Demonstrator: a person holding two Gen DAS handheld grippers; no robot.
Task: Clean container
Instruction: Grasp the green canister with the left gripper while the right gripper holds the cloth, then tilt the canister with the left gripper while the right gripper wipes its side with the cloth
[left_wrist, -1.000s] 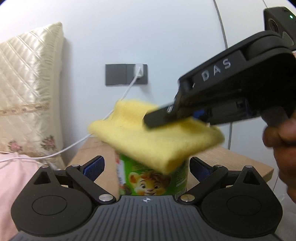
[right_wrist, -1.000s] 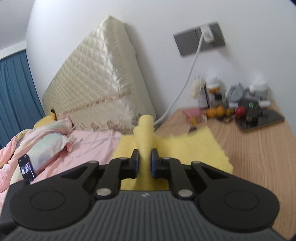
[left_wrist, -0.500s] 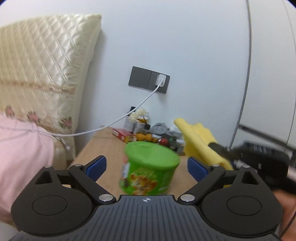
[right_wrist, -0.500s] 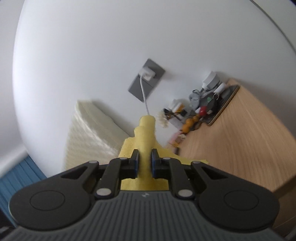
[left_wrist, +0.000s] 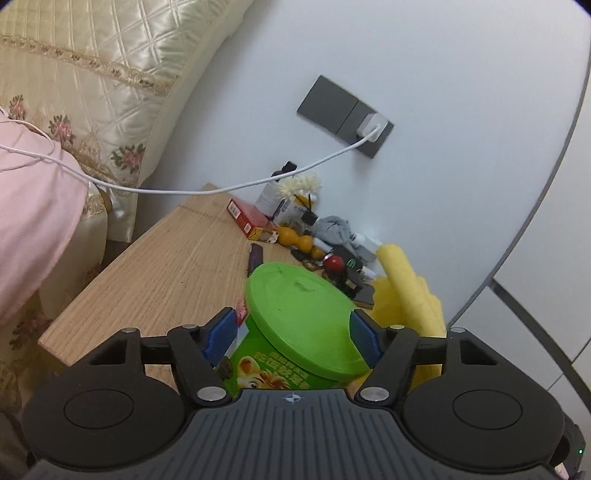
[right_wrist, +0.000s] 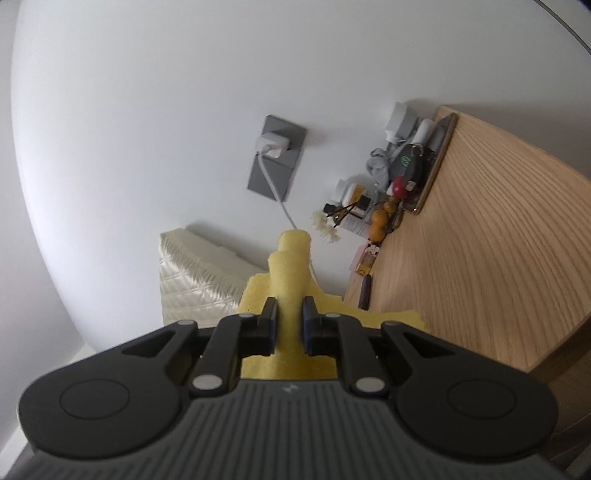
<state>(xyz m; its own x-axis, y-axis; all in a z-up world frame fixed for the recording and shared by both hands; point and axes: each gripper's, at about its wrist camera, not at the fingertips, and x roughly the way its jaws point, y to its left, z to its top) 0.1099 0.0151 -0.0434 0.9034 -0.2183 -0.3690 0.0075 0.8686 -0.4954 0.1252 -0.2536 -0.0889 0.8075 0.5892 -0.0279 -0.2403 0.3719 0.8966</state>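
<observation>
currently i am logging: green container (left_wrist: 295, 332), lid on, tilted, sitting between my left gripper (left_wrist: 293, 332) pads, which are clamping its sides above the wooden table (left_wrist: 166, 266). right gripper (right_wrist: 289, 321) is squeezing the yellow cloth (right_wrist: 291, 266), held just right of the container, apart.

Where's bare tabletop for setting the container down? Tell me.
The wooden tabletop is bare from its near edge to the red box, left of the green container. The back by the wall is crowded with small items.
</observation>
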